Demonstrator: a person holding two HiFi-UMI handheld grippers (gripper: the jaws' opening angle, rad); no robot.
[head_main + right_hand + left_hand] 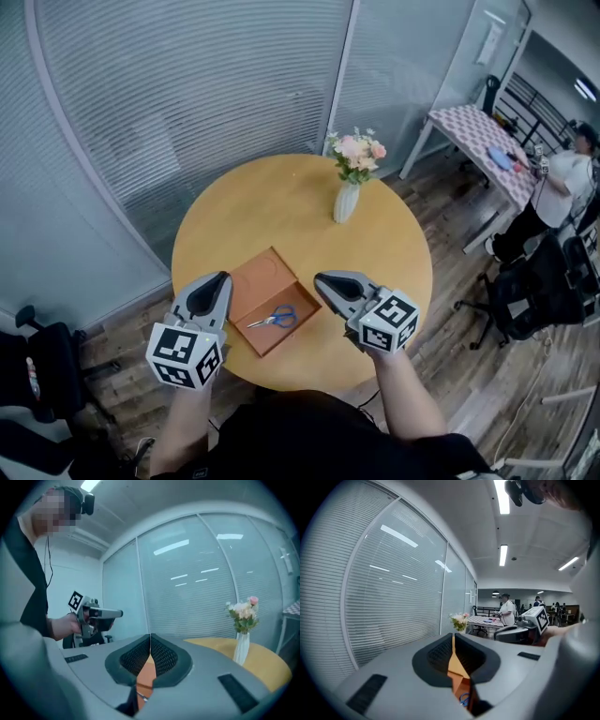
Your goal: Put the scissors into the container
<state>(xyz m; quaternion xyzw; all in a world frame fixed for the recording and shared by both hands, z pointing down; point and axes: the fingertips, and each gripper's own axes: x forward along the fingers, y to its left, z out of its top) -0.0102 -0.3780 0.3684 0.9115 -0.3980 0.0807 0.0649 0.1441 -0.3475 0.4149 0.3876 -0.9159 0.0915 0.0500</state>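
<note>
Head view: blue-handled scissors point(275, 319) lie inside a shallow brown rectangular container point(253, 277) on the round wooden desk point(281, 197), between and just below the tips of the left gripper point(221, 279) and the right gripper point(323, 279). The cubes carry only black-and-white square markers, no readable writing.

Left gripper view: the jaws are pressed together and empty, with the container and a scissors handle beneath them.

Right gripper view: the jaws are pressed together, pinching nothing, with the container below.

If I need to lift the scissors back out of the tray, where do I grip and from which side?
Grip the neck, where the blue handles meet the blades, coming straight down from above. The scissors lie flat in the shallow brown tray, whose walls would likely block a sideways approach; set the jaws across the narrow neck, not along it.
</note>
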